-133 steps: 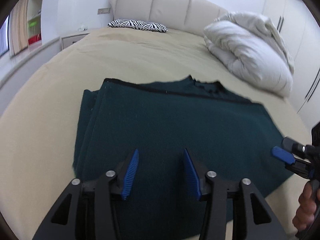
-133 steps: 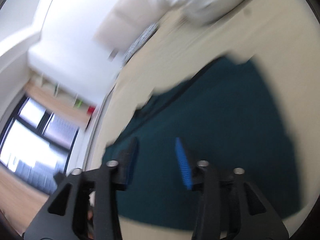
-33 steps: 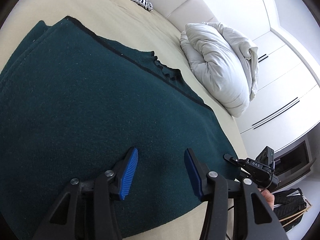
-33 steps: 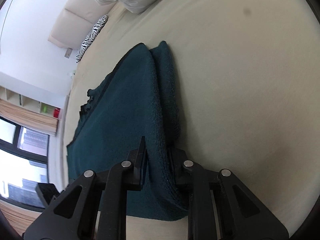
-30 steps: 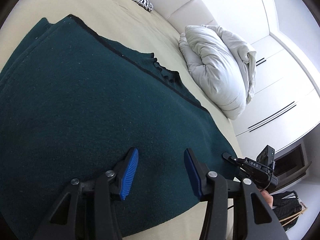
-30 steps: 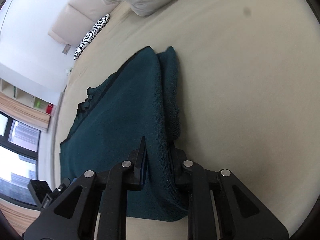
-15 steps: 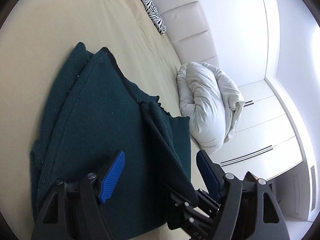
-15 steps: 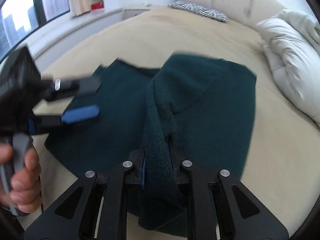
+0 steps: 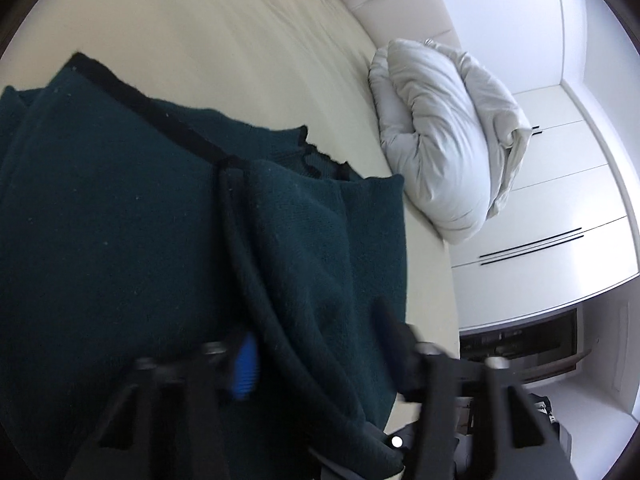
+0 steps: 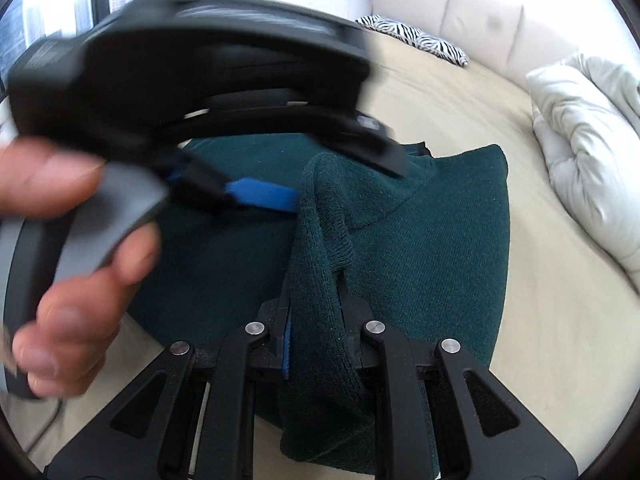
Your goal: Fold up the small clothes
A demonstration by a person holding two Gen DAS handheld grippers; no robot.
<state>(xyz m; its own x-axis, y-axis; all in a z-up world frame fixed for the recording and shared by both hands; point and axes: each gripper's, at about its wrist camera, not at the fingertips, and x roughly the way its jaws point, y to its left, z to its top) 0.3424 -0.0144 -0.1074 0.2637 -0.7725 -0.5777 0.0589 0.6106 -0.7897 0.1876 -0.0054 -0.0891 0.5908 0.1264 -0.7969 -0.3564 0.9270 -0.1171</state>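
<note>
A dark green knit garment point(image 9: 120, 220) lies on the beige bed. My right gripper point(image 10: 314, 320) is shut on the garment's edge point(image 10: 320, 240) and holds that fold lifted over the lower layer. My left gripper point(image 9: 316, 356) is open, its fingers on either side of the lifted fold's black-trimmed edge point(image 9: 256, 280). In the right wrist view the left gripper point(image 10: 316, 176) fills the upper left, blurred, held by a hand point(image 10: 60, 240), its blue-padded fingertip point(image 10: 260, 194) next to the raised fold.
The beige bed point(image 9: 220, 40) stretches beyond the garment. A white bunched duvet point(image 9: 444, 136) lies at the right. A zebra pillow point(image 10: 416, 40) rests by the padded headboard point(image 10: 460, 0). White wardrobes point(image 9: 560, 200) stand past the bed.
My right gripper has carried the garment's edge further across the lower layer. My left gripper has moved in close to the lifted fold, staying open.
</note>
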